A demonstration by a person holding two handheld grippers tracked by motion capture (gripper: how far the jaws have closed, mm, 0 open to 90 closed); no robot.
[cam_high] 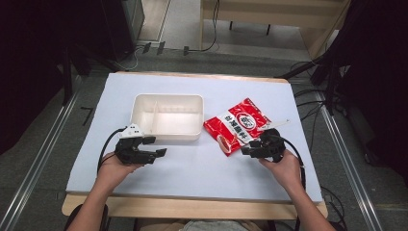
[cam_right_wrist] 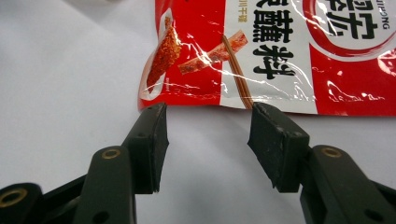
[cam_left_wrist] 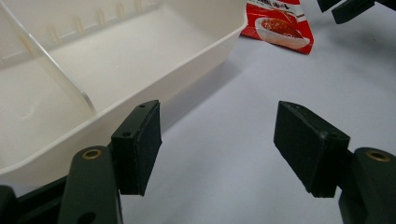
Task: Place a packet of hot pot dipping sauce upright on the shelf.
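Left gripper [cam_high: 156, 146] wide open near the white tray [cam_high: 167, 136] | right gripper [cam_high: 250, 147] open, jaws at the red sauce packet [cam_high: 238, 126] edge

A white divided tray [cam_high: 167, 117] sits left of centre on a pale blue tabletop [cam_high: 202, 163], a red-and-white snack packet [cam_high: 238, 125] lying just to its right, while cables [cam_high: 144, 50] trail across grey flooring at the top of the frame beside wooden furniture [cam_high: 274, 14].
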